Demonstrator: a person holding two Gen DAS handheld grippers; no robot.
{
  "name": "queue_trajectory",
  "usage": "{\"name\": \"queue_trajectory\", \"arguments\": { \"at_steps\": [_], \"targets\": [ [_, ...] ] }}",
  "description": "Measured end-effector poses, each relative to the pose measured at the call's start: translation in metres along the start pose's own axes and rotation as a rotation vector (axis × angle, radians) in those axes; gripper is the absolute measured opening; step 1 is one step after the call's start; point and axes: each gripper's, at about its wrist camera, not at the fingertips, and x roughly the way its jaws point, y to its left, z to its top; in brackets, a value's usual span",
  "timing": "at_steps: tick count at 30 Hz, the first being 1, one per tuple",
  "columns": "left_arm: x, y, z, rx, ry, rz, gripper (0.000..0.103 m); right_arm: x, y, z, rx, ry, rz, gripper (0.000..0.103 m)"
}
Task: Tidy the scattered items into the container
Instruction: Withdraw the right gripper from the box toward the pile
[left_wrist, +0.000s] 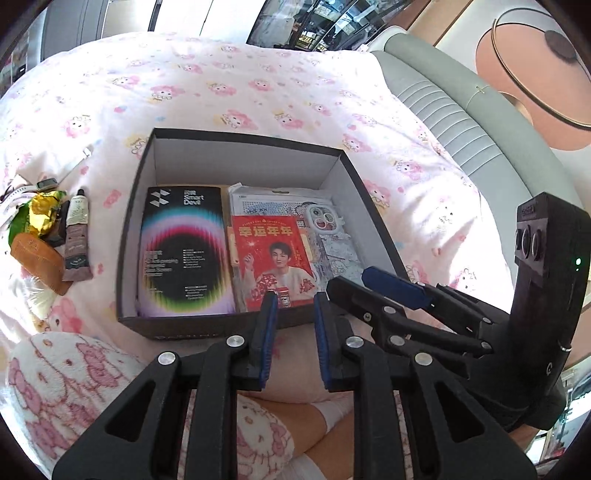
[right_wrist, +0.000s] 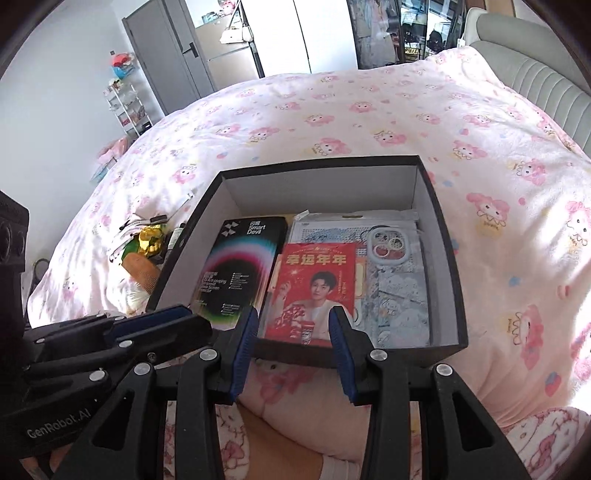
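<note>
A black box (left_wrist: 184, 326) (right_wrist: 369, 352) with a white inside sits on the pink patterned bedspread. It holds a black screen-protector package (left_wrist: 183, 251) (right_wrist: 240, 266), a red card (left_wrist: 271, 258) (right_wrist: 314, 284) and a phone case (left_wrist: 325, 221) (right_wrist: 391, 247). Left of the box lie a cream tube (left_wrist: 75, 236), a gold foil wrapper (left_wrist: 42, 214) (right_wrist: 149, 240) and a brown comb (left_wrist: 37, 258) (right_wrist: 142, 273). My left gripper (left_wrist: 295, 299) (right_wrist: 184, 314) hovers at the box's near edge, its jaws slightly parted and empty. My right gripper (right_wrist: 294, 314) (left_wrist: 369, 280) hovers beside it, a little wider and also empty.
A grey padded headboard (left_wrist: 461, 110) borders the bed on the right. A fleece blanket with a cat print (left_wrist: 74, 387) and a person's leg (right_wrist: 280, 439) lie under the grippers. A small watch-like item (left_wrist: 46, 183) rests by the wrapper. A door and shelves (right_wrist: 129, 103) stand beyond the bed.
</note>
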Motion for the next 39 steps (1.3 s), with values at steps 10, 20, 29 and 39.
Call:
{"name": "queue_trajectory", "arguments": {
  "at_steps": [10, 20, 29, 39],
  "targets": [
    [-0.038, 0.052, -0.010, -0.074, -0.071, 0.053, 0.022, 0.010, 0.056, 0.005, -0.089, 0.026, 0.065, 0.036],
    [-0.082, 0.162, -0.033, -0.334, -0.151, 0.177, 0.022, 0.061, 0.161, 0.026, -0.239, 0.096, 0.242, 0.036],
    [-0.084, 0.211, -0.037, -0.430, -0.165, 0.326, 0.022, 0.113, 0.210, 0.041, -0.265, 0.215, 0.346, 0.036],
    [-0.062, 0.280, -0.024, -0.549, -0.130, 0.308, 0.022, 0.169, 0.216, 0.060, -0.159, 0.335, 0.320, 0.036]
  ]
}}
